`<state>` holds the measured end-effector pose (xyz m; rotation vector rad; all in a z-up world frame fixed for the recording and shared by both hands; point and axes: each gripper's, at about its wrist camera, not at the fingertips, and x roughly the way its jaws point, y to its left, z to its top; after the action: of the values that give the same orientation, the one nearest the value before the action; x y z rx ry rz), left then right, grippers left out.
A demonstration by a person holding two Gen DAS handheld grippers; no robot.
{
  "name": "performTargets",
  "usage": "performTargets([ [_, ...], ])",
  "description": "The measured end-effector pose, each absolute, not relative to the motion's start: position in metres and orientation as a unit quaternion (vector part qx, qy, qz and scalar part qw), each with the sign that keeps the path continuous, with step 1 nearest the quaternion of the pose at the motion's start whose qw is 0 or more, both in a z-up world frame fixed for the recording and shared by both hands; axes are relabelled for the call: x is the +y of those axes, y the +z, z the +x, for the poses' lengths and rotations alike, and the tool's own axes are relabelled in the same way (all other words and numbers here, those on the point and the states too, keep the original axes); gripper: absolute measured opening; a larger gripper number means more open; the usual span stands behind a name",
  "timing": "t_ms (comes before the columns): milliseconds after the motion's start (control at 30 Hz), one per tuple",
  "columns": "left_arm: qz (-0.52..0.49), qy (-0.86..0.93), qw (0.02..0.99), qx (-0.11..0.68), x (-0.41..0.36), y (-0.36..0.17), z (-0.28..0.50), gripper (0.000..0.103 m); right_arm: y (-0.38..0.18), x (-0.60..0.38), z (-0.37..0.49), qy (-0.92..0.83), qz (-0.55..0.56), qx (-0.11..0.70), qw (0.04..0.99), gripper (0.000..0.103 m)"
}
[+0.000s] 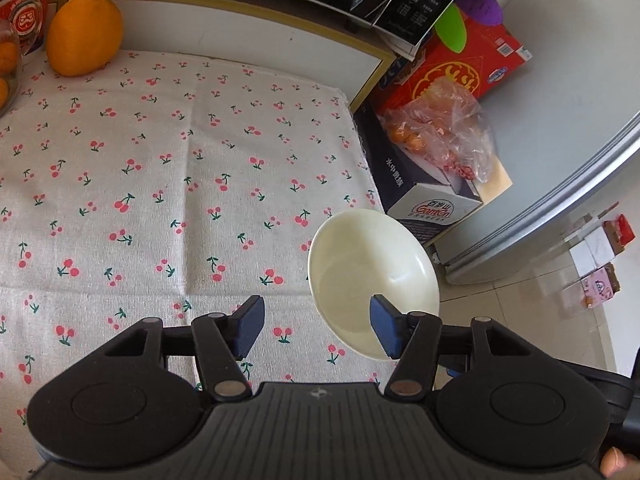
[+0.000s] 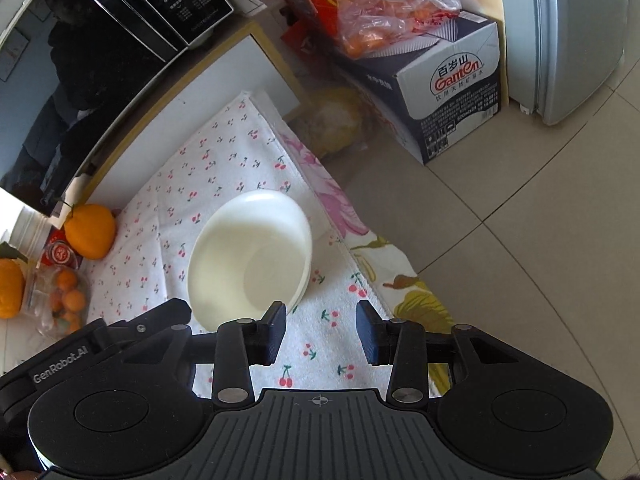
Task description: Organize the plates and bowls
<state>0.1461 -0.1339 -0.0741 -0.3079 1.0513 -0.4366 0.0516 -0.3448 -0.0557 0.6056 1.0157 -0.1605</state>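
The white bowl lay on the cherry-print cloth near the worktop's edge. The left gripper and right gripper both had jaws partly apart, holding nothing. A rim grip seemed advisable, well clear of the edge.
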Motion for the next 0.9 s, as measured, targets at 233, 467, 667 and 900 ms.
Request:
performTargets([
  [233, -0.142, -0.178, 0.839, 0.494, -0.141, -0.081, 0.157, 0.039, -0.058, -0.342, 0.07, -0.066, 0.255, 0.472, 0.841, 0.038],
  [467, -0.127, -0.162, 0.843, 0.496, -0.149, -0.086, 0.159, 0.017, -0.067, -0.33, 0.086, -0.063, 0.196, 0.491, 0.847, 0.028],
  [667, -0.126, -0.162, 0.844, 0.495, -0.152, -0.088, 0.155, 0.007, -0.062, -0.31, 0.085, -0.04, 0.138, 0.481, 0.865, 0.012],
  [900, -0.149, -0.171, 0.847, 0.481, -0.143, -0.073, 0.146, 0.007, -0.046, -0.305, 0.078, -0.034, 0.117, 0.449, 0.885, 0.012],
])
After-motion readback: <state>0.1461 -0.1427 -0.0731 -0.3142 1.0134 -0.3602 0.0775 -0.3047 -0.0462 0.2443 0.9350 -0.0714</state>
